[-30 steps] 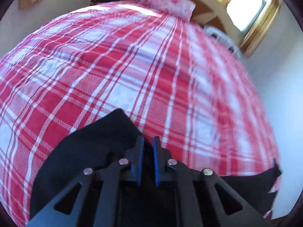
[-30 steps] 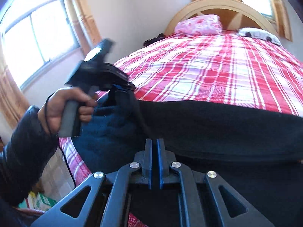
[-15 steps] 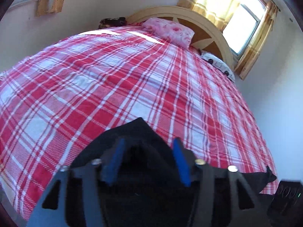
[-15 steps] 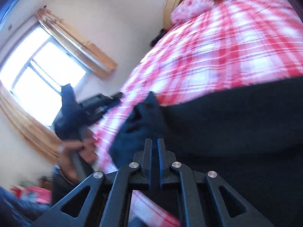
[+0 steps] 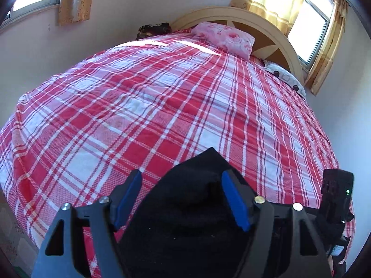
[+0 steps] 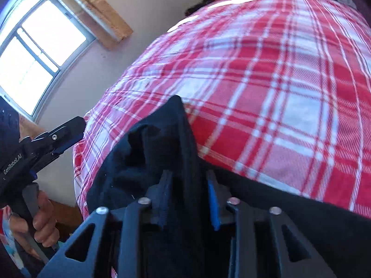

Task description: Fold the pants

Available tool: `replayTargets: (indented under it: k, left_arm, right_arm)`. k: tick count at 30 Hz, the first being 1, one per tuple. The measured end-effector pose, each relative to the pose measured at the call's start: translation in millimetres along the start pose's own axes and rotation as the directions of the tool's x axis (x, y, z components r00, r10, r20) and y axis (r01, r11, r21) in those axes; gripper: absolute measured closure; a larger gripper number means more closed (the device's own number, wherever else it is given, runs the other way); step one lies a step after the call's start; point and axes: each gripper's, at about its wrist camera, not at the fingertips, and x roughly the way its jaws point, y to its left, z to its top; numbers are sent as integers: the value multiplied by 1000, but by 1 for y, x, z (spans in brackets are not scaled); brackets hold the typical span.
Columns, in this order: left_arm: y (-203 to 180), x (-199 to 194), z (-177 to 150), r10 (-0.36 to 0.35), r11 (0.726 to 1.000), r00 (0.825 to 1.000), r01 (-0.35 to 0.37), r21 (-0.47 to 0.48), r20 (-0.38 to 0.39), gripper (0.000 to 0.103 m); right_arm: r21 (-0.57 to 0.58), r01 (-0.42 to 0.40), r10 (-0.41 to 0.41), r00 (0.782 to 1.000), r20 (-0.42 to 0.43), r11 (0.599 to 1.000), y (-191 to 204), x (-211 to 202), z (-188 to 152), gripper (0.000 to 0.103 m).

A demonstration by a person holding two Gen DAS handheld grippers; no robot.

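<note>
Black pants (image 5: 197, 213) lie on the near edge of a bed with a red and white plaid cover (image 5: 162, 106). My left gripper (image 5: 182, 197) is open, its blue pads wide apart over a raised corner of the pants, holding nothing. In the right wrist view the pants (image 6: 157, 148) bunch up at the bed's near left corner. My right gripper (image 6: 189, 192) is open above the dark cloth. The left gripper (image 6: 58, 139) shows there at the left, held in a hand. The right gripper's body (image 5: 336, 199) shows at the right edge of the left wrist view.
A pink pillow (image 5: 223, 38) and a white patterned pillow (image 5: 285, 78) lie at the wooden headboard (image 5: 273, 37). Curtained windows (image 5: 308, 30) stand behind the bed and on the left wall (image 6: 39, 44). A dark item (image 5: 154, 29) lies at the far bed corner.
Both grippers were shut on the pants and have opened: the left half a second ago, the right just now. The pants corner has dropped onto the bed; the left gripper has drawn back.
</note>
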Motion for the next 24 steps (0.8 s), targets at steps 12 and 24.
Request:
replayTargets:
  k: [12,24]
  left_arm:
    - [5,-24,-32,-100,992,994,103,75,-49,24]
    - [-2,-13,-59,-290,957,946,286,-43,-145,11]
  right_arm:
    - [-510,89,-39,993,108,855,115,-19,-99,97]
    - [-718,397,-229,917,326,571,155,-8,-154,97]
